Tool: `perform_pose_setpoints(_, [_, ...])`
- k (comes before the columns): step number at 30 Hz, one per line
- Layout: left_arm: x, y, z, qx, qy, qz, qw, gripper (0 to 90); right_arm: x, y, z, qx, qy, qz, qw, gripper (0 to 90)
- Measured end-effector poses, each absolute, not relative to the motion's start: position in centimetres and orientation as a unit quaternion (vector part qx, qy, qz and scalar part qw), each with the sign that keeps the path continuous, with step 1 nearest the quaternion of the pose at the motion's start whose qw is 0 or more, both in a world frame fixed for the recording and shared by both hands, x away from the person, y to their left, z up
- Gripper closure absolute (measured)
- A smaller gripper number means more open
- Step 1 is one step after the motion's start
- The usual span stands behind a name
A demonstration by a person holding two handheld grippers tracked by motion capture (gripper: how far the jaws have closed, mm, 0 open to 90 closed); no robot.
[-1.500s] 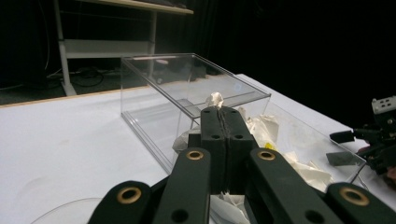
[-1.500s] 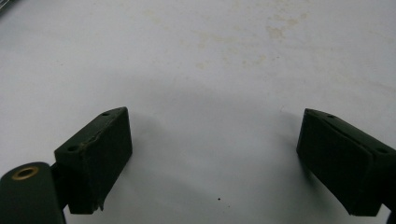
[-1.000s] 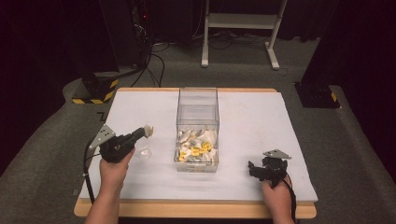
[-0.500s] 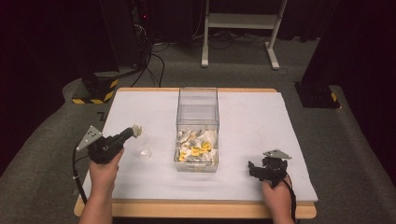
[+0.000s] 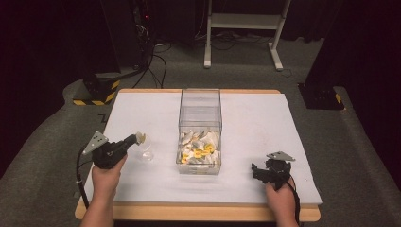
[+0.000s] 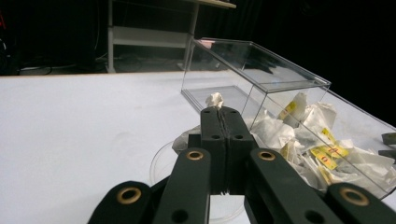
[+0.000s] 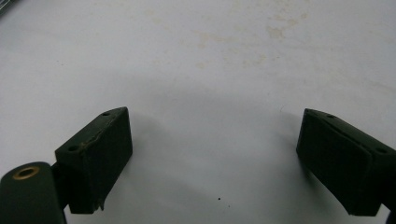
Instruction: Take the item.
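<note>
Left gripper [image 5: 135,139] clamped tight on small crumpled packet [image 6: 215,99], held over clear dish [image 5: 144,152] on counter [image 5: 142,109], beside clear box [image 5: 200,113]. Packet looks light, soft, crushable; pinch at bunched edge. Right gripper [image 7: 212,161] wide open, empty, low over counter.

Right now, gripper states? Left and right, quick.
Left gripper: closed, pinching a small white packet above a clear dish.
Right gripper: open, empty, over the white table cover.

A white table [image 5: 265,118] on grey carpet [image 5: 359,142], a metal stand [image 5: 243,21] behind.
</note>
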State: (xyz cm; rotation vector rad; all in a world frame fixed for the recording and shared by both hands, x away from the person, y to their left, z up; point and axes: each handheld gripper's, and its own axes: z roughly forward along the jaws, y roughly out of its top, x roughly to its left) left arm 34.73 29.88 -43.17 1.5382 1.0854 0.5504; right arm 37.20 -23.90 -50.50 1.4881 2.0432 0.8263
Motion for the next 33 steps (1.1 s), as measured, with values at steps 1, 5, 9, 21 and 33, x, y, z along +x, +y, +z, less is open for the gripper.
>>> perform_pose_setpoints(1, [34.7, 29.9, -43.3, 0.652, 0.462, 0.231, 0.556, 89.2, 37.2, -23.9, -50.5, 0.543, 0.746, 0.302, 0.239, 10.6])
perform_pose_setpoints(5, [34.8, 29.9, -43.6, 0.655, 0.463, 0.23, 0.551, 89.2, 37.2, -23.9, -50.5, 0.543, 0.746, 0.302, 0.239, 10.6])
perform_pose_setpoints(9, [34.8, 29.9, -43.7, 0.656, 0.464, 0.23, 0.549, 88.6, 37.2, -23.9, -50.5, 0.543, 0.746, 0.302, 0.239, 10.6])
perform_pose_setpoints(21, [34.7, 29.7, -43.2, 0.665, 0.452, 0.234, 0.547, 65.2, 37.2, -23.9, -50.5, 0.543, 0.746, 0.302, 0.239, 10.6])
perform_pose_setpoints(33, [34.4, 30.8, -42.8, 0.663, 0.461, 0.25, 0.535, 53.1, 37.2, -23.9, -50.5, 0.543, 0.746, 0.302, 0.239, 10.6])
